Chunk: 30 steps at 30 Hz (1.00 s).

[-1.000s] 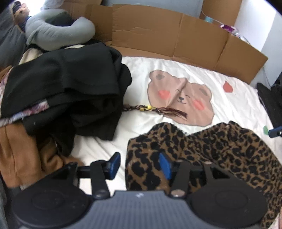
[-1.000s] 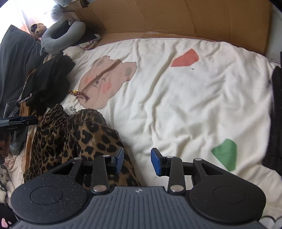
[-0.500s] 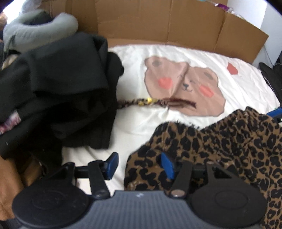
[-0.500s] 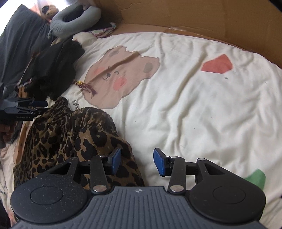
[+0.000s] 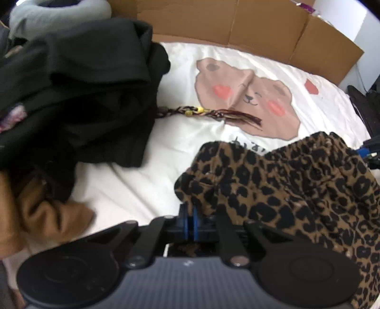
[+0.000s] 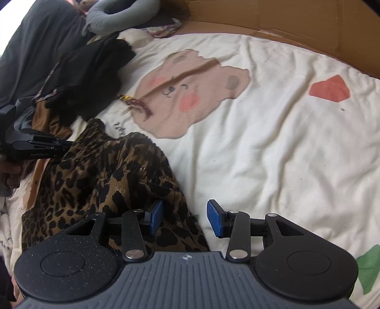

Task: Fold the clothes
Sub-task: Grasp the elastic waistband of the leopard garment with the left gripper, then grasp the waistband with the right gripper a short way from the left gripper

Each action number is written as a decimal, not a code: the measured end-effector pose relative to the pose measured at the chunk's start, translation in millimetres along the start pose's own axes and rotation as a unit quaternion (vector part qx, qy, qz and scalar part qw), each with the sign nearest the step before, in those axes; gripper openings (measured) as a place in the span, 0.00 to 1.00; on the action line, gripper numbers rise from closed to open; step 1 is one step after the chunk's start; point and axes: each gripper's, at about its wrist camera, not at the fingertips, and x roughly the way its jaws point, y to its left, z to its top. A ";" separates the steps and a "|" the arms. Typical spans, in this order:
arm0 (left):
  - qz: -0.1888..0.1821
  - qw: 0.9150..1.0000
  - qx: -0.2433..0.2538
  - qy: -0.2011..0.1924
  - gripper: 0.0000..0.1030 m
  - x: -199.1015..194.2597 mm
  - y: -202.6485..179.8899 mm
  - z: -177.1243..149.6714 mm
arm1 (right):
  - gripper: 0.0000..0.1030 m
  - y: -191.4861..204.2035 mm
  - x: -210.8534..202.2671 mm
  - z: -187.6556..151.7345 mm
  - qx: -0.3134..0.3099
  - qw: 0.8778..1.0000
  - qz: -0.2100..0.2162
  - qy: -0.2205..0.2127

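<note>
A crumpled leopard-print garment [image 5: 296, 185] lies on the white bear-print sheet [image 5: 147, 190]. My left gripper [image 5: 190, 222] is shut, its blue pads pinching the garment's near left corner. In the right wrist view the same garment [image 6: 99, 176] spreads to the left, and the left gripper [image 6: 64, 143] grips its far edge. My right gripper [image 6: 184, 217] is open over the garment's near right edge. Its left pad [image 6: 155, 216] rests over the fabric, its right pad [image 6: 213, 218] over bare sheet. Fabric lies between the pads, unpressed.
A heap of black clothes [image 5: 78, 85] and a brown garment [image 5: 42, 214] lie to the left. A braided tassel cord [image 5: 209, 114] rests on the sheet. Cardboard panels [image 5: 237, 21] line the far side, with a grey neck pillow [image 5: 54, 14] behind. The sheet's right half [image 6: 285, 142] is bare.
My left gripper's pads have closed on the leopard garment's corner after standing open. The right gripper has shifted closer along the garment's edge and stays open.
</note>
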 end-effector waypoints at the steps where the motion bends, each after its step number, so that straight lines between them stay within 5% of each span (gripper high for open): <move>1: 0.002 1.000 -0.003 -0.004 0.04 -6.1 1.1 -1.4 | 0.47 1.3 -0.2 -0.9 -0.002 1.000 0.004 0.000; 15: 0.021 0.999 -0.050 -0.004 0.04 -77.2 10.5 -23.7 | 0.46 26.3 -4.2 -6.9 -0.043 0.998 0.035 -0.006; 25: 0.027 0.996 -0.088 0.006 0.04 -95.5 14.4 -55.5 | 0.56 13.4 -10.6 3.6 0.003 0.997 0.067 -0.031; 30: 0.025 0.995 -0.097 0.010 0.04 -97.0 14.9 -64.8 | 0.56 -2.0 -10.9 12.4 0.022 0.998 0.039 -0.045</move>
